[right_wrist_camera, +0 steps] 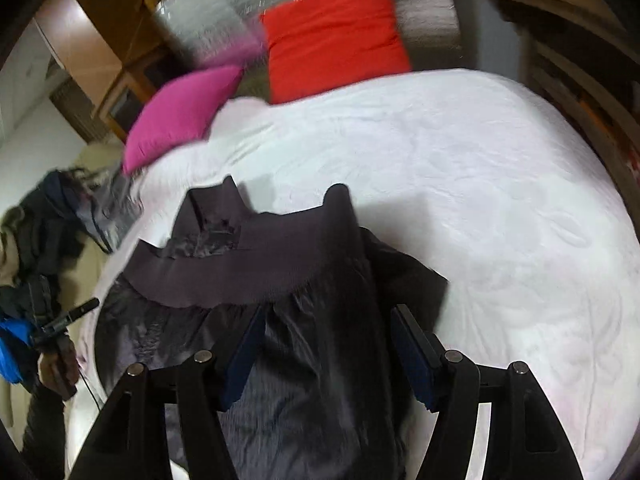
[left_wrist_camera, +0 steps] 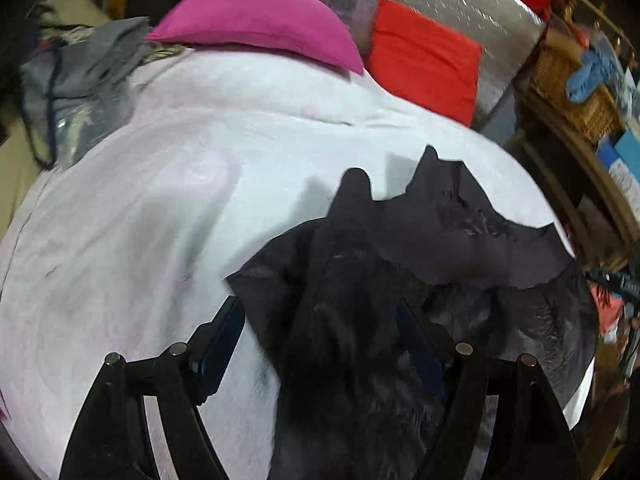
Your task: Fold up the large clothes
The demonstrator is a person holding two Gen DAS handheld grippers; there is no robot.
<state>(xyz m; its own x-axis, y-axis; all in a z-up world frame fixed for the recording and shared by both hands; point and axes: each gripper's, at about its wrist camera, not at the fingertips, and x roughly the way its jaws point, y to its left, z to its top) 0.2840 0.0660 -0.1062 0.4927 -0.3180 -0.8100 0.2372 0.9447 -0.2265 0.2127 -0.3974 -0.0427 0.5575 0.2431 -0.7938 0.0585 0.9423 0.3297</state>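
Note:
A dark grey-black jacket (left_wrist_camera: 400, 280) with a ribbed hem lies bunched on the white bedcover (left_wrist_camera: 160, 220). In the left wrist view my left gripper (left_wrist_camera: 320, 344) stands with its jaws apart, and the dark fabric runs up between and over the fingers. In the right wrist view the same jacket (right_wrist_camera: 280, 264) spreads under my right gripper (right_wrist_camera: 328, 344), whose jaws are also apart with fabric lying between them. Whether either pad presses the cloth is hidden by folds.
A magenta pillow (left_wrist_camera: 260, 24) and a red pillow (left_wrist_camera: 424, 56) lie at the head of the bed against a silver quilted sheet (right_wrist_camera: 208, 20). More clothes (left_wrist_camera: 80, 80) are piled at the left. Wooden shelves and a wicker basket (left_wrist_camera: 568, 92) stand to the right.

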